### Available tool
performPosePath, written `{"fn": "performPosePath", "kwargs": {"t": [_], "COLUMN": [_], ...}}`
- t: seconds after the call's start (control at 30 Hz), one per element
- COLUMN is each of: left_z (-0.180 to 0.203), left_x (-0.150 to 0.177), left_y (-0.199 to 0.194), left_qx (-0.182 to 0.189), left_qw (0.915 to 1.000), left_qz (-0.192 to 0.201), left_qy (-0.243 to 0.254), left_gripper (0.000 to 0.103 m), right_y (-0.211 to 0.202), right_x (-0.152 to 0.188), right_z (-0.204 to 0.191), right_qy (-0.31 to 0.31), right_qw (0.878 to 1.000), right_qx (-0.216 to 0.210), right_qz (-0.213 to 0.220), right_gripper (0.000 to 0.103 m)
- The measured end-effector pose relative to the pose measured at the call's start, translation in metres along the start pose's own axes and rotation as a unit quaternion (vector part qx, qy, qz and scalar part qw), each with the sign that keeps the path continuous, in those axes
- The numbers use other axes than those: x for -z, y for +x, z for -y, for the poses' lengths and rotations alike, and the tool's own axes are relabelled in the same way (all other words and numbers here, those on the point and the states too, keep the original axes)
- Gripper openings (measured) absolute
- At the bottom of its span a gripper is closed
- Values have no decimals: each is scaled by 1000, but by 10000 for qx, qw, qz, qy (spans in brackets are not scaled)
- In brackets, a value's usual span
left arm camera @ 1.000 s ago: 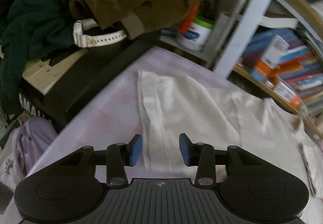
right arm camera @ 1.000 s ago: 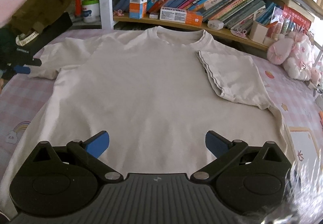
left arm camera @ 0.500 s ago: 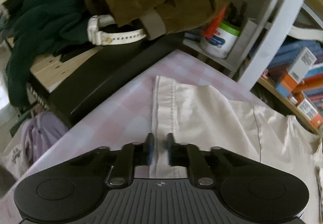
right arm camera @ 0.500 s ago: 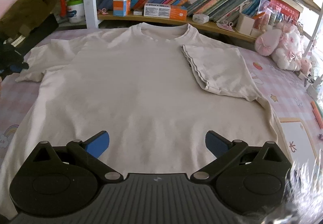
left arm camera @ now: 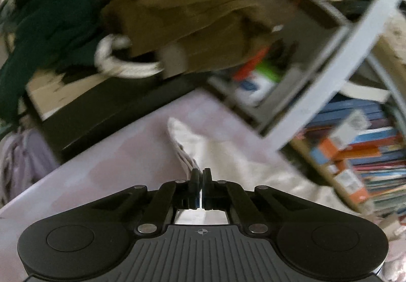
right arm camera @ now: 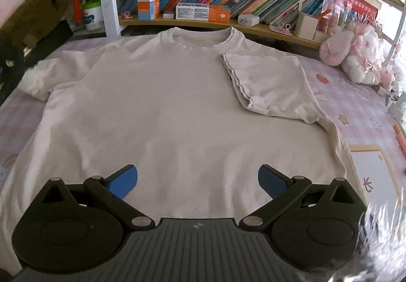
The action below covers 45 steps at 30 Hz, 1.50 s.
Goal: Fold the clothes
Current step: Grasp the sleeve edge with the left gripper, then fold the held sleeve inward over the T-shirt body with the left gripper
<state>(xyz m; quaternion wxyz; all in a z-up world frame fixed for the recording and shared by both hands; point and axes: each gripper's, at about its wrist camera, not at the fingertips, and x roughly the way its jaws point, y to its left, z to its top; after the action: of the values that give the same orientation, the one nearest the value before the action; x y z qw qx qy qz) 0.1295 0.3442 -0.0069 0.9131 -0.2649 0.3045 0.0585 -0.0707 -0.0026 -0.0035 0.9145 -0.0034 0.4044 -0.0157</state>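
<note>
A cream T-shirt (right arm camera: 165, 109) lies flat, face up, one sleeve (right arm camera: 269, 83) folded onto its chest.

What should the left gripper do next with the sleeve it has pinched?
Probably carry it inward across the chest. The left gripper is shut on the left sleeve, which still lies out to the side, while the right sleeve already lies folded over the shirt. The right gripper hangs open.

T-shirt (right arm camera: 162, 114): matt cream cloth, soft | bed sheet (right arm camera: 365, 104) under T-shirt: pink checked cloth | right tongs (right arm camera: 198, 177): matt black plastic, blue pads | bookshelf (right arm camera: 274, 33) behind T-shirt: wood
</note>
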Motion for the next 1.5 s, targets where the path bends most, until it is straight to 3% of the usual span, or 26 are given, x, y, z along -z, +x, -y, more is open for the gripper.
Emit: {"fn": "performPosePath", "kwargs": {"t": [0.1,0.23,0.3,0.37,0.43,0.5,0.53,0.6,0.67,0.7,0.73,0.83,0.9,1.03,1.1,1.17,1.23,1.3,1.33,1.43,1.5], "left_z": [44,114,148,174,193,199,198,190,177,170,163,156,159,161,162,180,206,225,228,214,191], "left_x": [6,40,65,98,130,153,158,158,150,143,137,111,100,93,89,90,95,103,107,112,111], "left_y": [-11,-20,-19,-8,8,26,32,31,23,19,15,26,44,81,99,99,94,80,72,55,41], "left_qx": [279,580,718,726,682,503,420,402,443,453,461,474,529,258,142,498,1522,2075,2176,2063,1783], "left_qw": [9976,9834,9699,9509,9318,9246,9261,9389,9556,9638,9708,9812,9846,9940,9955,9947,9802,9637,9592,9588,9637], "left_qz": [131,229,187,-32,-349,-788,-946,-1008,-846,-716,-593,-485,-629,-814,-897,-853,-1112,-1229,-1210,-1211,-1159], "left_qy": [616,1707,2319,3009,3549,3693,3627,3266,2788,2529,2277,1806,1541,677,262,280,612,1150,1343,1533,1616], "left_gripper": [0,0,0,2,12,13,13,24,48,52,54,54,54,54,53,53,55,56,58,61,61], "right_y": [3,8,10,13,15,18,19,22,26,28,30,36,38,39,38,37,38,39,39,39,38], "right_x": [0,0,1,3,5,6,7,9,9,9,10,9,9,11,12,13,14,13,13,12,13], "right_z": [12,32,40,49,58,67,71,80,84,86,87,89,88,88,89,91,92,92,92,94,97], "right_qy": [39,116,139,162,185,208,220,242,256,263,271,271,245,188,178,207,242,245,247,295,354], "right_qw": [9999,9994,9992,9989,9986,9982,9980,9975,9969,9967,9964,9953,9949,9951,9953,9955,9957,9959,9959,9957,9956], "right_qx": [-146,-315,-368,-421,-473,-526,-553,-605,-653,-677,-700,-785,-819,-799,-770,-736,-717,-696,-695,-709,-704], "right_qz": [-6,8,-45,-99,-152,-206,-232,-286,-345,-375,-404,-490,-531,-557,-560,-555,-538,-530,-528,-517,-506], "right_gripper": [102,102,102,102,102,102,102,102,102,102,102,102,102,102,102,102,103,103,103,103,103]}}
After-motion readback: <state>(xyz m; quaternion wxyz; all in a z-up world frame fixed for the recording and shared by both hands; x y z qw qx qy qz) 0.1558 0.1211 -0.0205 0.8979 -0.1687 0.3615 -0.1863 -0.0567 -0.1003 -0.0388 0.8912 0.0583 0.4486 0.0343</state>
